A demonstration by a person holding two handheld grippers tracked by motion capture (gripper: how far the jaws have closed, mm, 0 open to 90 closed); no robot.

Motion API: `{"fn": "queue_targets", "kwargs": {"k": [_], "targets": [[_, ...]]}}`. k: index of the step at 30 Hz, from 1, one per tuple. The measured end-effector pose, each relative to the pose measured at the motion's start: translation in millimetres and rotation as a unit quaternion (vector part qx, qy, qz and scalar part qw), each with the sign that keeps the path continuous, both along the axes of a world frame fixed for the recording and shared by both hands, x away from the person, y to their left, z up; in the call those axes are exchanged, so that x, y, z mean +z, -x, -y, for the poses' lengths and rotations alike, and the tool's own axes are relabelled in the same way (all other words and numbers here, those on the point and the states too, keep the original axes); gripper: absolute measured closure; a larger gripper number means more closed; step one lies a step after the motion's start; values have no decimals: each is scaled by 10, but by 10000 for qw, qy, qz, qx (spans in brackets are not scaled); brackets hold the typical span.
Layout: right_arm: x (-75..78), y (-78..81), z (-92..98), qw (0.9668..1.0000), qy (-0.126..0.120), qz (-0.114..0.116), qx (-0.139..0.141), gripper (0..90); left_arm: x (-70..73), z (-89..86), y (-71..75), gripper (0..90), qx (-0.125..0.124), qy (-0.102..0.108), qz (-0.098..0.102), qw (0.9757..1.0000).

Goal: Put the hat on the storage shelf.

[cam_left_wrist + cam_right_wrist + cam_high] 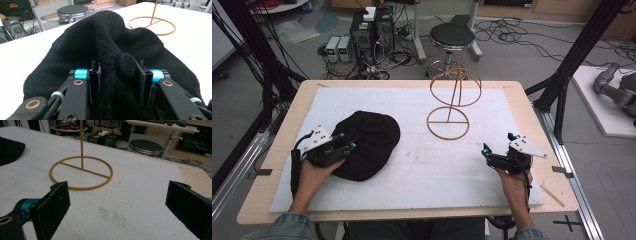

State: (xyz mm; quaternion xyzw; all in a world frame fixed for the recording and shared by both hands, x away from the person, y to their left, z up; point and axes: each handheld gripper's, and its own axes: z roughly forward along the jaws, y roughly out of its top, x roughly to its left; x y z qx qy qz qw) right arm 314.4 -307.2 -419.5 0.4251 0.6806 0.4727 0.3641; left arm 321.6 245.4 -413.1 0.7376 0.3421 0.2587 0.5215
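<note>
The black cap (364, 145) lies on the white mat (412, 165) toward the left side of the desk (522, 100), with the yellow wire stand (451, 102) well apart from it, nearer the far edge. My left claw (117, 72) is clamped on a bunched fold of the cap's fabric, right at the small button on its crown. It looks soft and light, a fleece-like cloth that will sag and fold when lifted, so I judge a pinch on a thick fold or the brim will hold better than a thin edge. My right claw (117, 205) has its jaws wide apart, holding nothing, low over the mat near the right edge, facing the stand's base ring.
</note>
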Motion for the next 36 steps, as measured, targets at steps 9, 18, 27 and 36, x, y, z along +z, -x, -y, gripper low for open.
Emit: {"fn": "queue_targets", "kwargs": {"k": [9,18,27,36], "targets": [[-1,-1,8,10000,2,-20,8,52,84,12,49,701,12,89,304,9995],[0,4,17,10000,2,-22,-16,52,175,53,106,720,-35,158,783,9968],[-1,5,28,10000,-51,-34,-35,53,292,69,137,722,-121,402,968,9944],[-4,-2,49,9999,-89,-39,-38,52,543,2,164,722,-96,683,1233,9900]]}}
